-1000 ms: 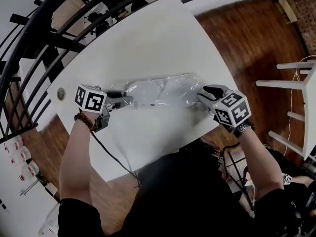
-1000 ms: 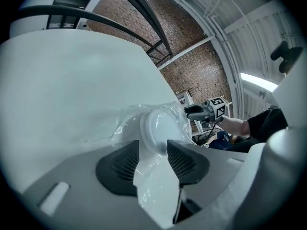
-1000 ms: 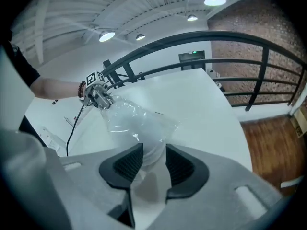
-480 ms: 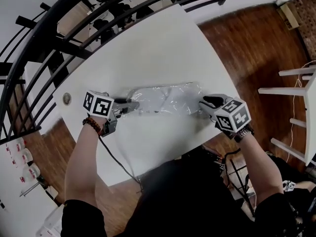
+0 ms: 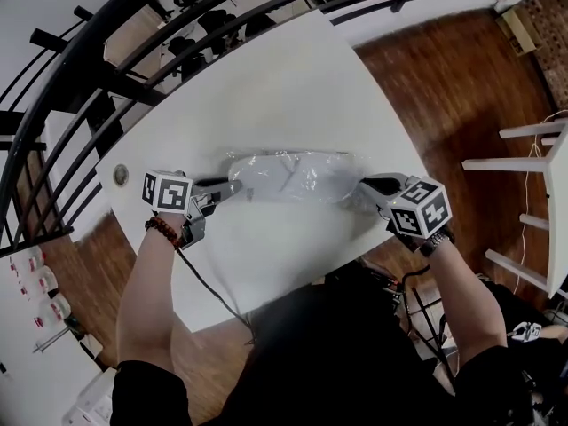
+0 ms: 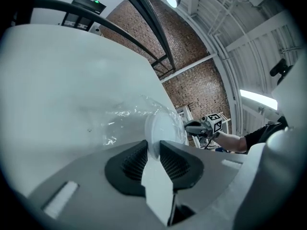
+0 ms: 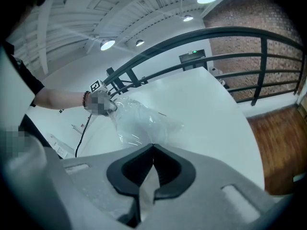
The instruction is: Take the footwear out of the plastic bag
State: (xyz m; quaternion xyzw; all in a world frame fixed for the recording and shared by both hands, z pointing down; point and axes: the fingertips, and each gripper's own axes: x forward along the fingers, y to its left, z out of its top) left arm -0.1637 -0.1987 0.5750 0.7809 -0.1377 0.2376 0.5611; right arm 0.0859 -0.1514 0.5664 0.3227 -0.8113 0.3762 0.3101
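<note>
Head view looks steeply down at the table (image 5: 293, 87); the gripper views, low, face each other across the plastic bag (image 5: 297, 176).

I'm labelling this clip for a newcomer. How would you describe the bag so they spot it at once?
Find the white table beside the black railing. The bag lies across its near half. Unlike the small round disc at the corner, it is clear, crinkled and long.

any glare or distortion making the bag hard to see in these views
Head view: fisheye bends the railing; the clear plastic bag nearly vanishes against the white table. Left gripper view: the bag shows only by bright glints. Right gripper view: ceiling lamps flare, dark vignette in the corners.
</note>
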